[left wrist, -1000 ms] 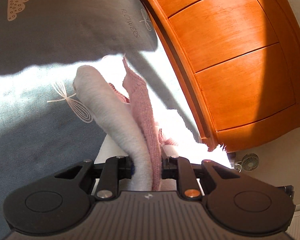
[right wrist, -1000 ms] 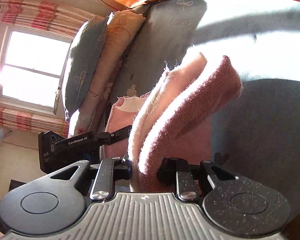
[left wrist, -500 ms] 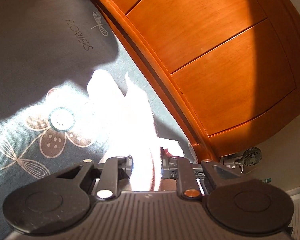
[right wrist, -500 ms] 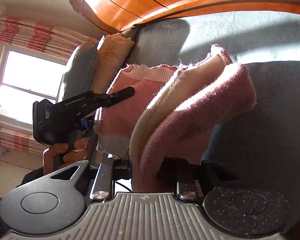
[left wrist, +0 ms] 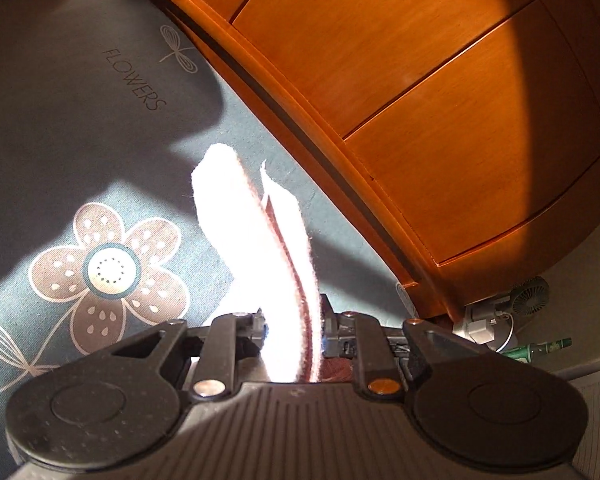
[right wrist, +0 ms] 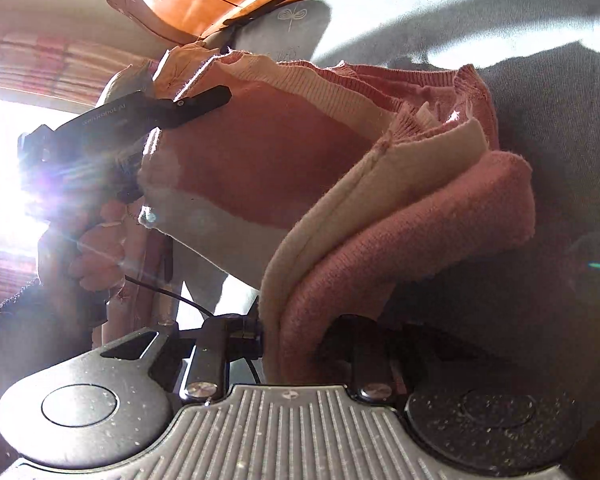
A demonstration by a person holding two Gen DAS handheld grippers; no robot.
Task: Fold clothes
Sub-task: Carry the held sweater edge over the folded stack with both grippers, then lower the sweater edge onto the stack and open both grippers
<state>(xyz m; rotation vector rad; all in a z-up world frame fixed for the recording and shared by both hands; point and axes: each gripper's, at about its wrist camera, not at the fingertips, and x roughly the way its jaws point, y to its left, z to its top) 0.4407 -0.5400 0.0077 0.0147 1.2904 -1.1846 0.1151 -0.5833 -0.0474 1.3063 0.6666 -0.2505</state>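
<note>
Grey flowered bedspread (left wrist: 80, 128) meets an orange wooden headboard (left wrist: 440, 128). Both the left gripper (left wrist: 292, 326) and the right gripper (right wrist: 292, 332) are clamped on the pink sweater (right wrist: 400, 216), held raised above the bedspread.

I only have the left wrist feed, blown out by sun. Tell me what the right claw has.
Observer: The right claw is shut on a bunched fold of the pink sweater.
Operator: Tell me how the sweater hangs between the claws.
Observer: It is stretched across, lifted off the grey bedsheet; the left claw pinches its far edge, cream neckband on top.
Operator: Report what's behind the left claw.
Observer: A bright window flares there, so the hand holding it is hard to make out.
</note>
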